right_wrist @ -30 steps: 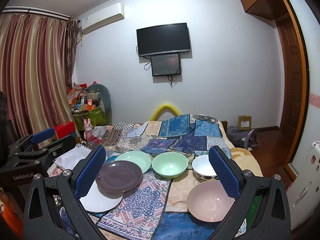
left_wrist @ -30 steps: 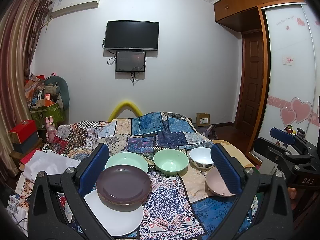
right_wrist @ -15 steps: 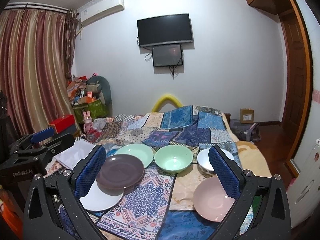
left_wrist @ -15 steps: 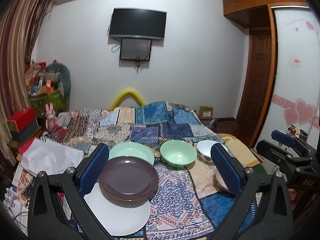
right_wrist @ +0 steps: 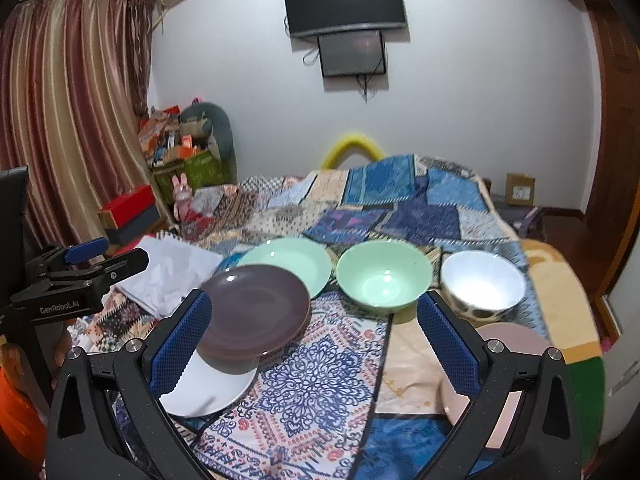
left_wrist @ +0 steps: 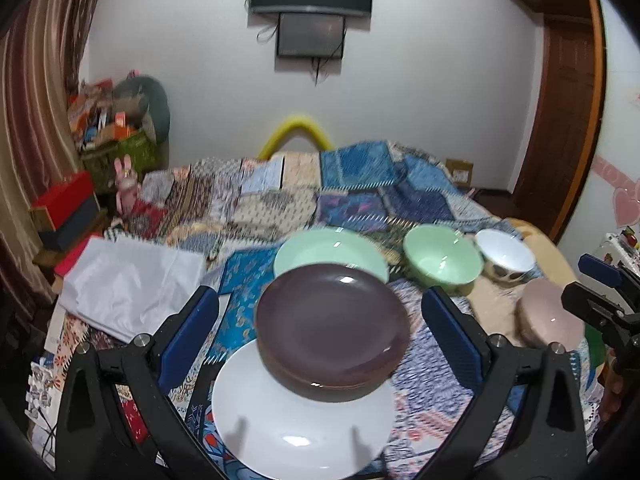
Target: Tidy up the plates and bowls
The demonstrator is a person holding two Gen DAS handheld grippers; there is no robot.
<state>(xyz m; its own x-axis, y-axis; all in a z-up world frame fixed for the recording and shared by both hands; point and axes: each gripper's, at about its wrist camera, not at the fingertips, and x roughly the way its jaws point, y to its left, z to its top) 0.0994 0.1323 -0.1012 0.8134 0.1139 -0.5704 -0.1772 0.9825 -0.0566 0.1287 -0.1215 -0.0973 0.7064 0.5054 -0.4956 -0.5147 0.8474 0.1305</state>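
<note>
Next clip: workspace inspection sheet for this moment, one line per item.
Surface: bed under patchwork cloths.
Job's things: purple plate on white plate; green plate, green bowl, white bowl and pink bowl apart.
Clutter: white paper, red box.
Grippers: left gripper and right gripper open, empty.
Cables: dangling under wall screens.
Surroundings: curtains, wooden door.
</note>
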